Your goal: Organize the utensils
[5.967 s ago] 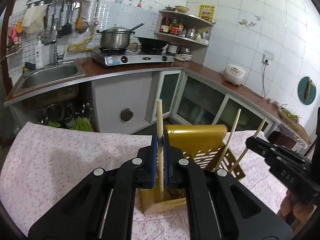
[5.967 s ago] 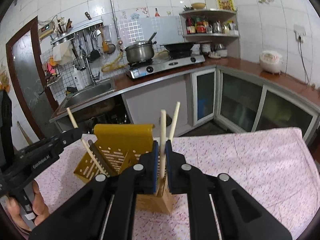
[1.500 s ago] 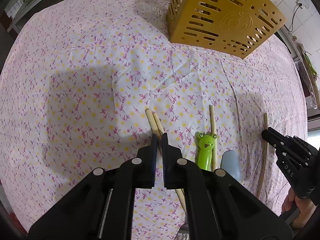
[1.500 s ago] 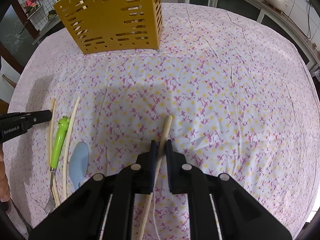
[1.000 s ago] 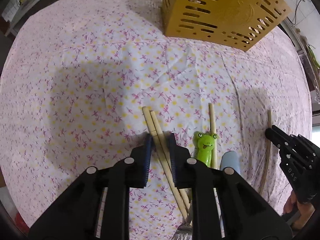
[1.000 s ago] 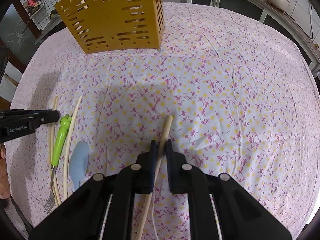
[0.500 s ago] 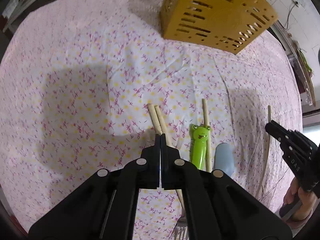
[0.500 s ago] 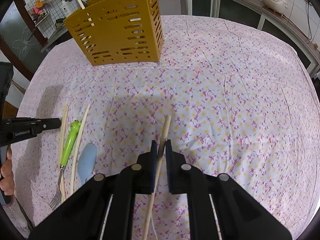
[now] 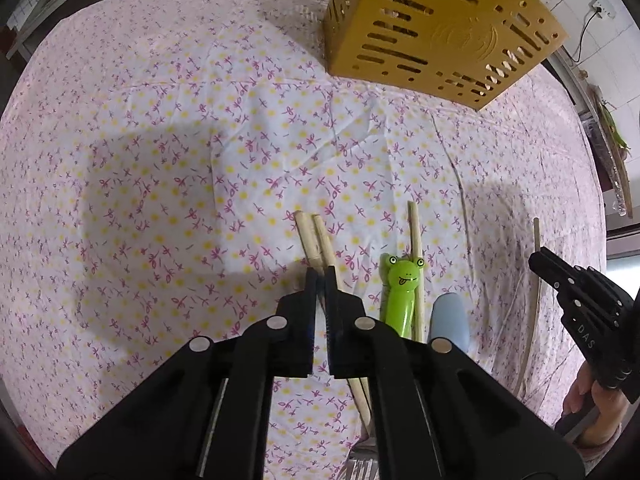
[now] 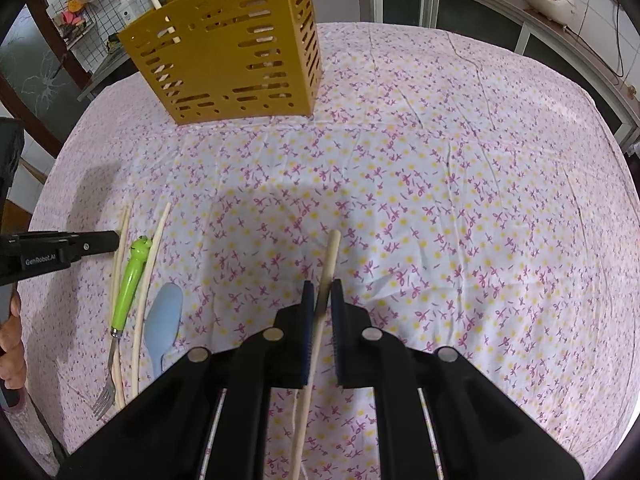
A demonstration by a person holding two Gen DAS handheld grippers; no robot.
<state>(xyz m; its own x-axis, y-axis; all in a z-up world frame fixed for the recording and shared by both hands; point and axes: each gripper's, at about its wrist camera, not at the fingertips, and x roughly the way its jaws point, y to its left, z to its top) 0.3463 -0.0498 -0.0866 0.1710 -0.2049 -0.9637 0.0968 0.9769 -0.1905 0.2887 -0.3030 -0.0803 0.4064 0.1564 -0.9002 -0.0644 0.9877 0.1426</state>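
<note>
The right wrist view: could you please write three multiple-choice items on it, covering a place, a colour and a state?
1. Where does the blue spoon lie?
A) on a plate
B) just right of the frog fork
C) off the table

2. What colour is the frog fork's handle?
A) red
B) green
C) black

3. What state is the right gripper in?
A) open, empty
B) shut on a chopstick
C) shut on a knife

Answers:
1. B, the spoon lies beside the fork, on its right.
2. B, the handle is bright green.
3. B, the chopstick runs between the closed jaws.
</note>
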